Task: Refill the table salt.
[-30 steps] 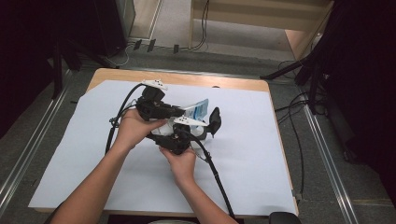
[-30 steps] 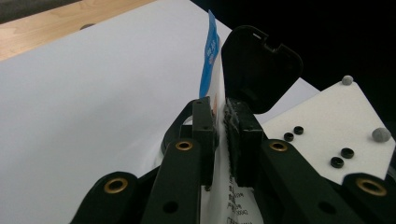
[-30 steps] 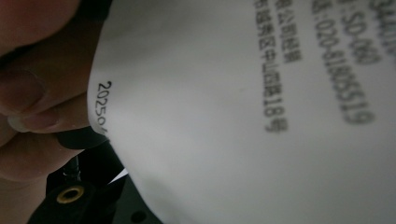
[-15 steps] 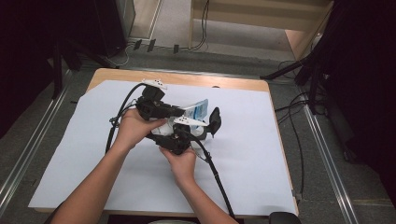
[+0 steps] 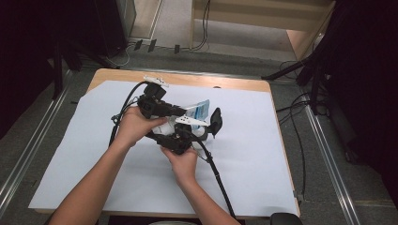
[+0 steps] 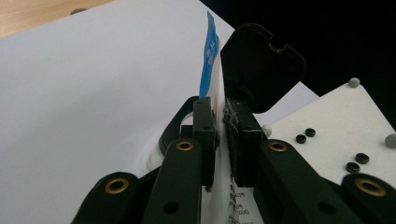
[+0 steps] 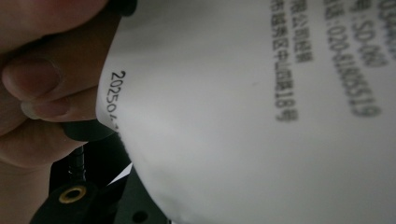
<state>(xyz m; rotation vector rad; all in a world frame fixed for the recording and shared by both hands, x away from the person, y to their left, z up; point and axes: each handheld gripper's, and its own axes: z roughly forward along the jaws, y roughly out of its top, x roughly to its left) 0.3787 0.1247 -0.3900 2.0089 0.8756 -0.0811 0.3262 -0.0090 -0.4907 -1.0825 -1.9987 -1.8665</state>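
Table [image 5: 277, 140]: wooden top, edge bare along the far side; covered by a large white sheet [image 5: 253, 154].
Person: both forearms come in from the bottom of the high view; left hand [image 5: 133, 125] and right hand [image 5: 180, 159] meet near the middle of the sheet.
Left gripper [image 5: 180, 111]: held in the left hand, pointing toward the table's right; in the left gripper view its jaws are clamped on a thin pouch.
Right gripper [image 5: 213, 123]: held just below and beside the left one; jaw state cannot be told, since the pouch blocks the right gripper view.
Pouch [image 6: 211, 60]: white with a blue top edge, held edge-on and raised above the sheet; printed black text on its white face [image 7: 280, 116].
Thumb [image 7: 32, 79]: pressed beside the pouch's edge in the right gripper view.
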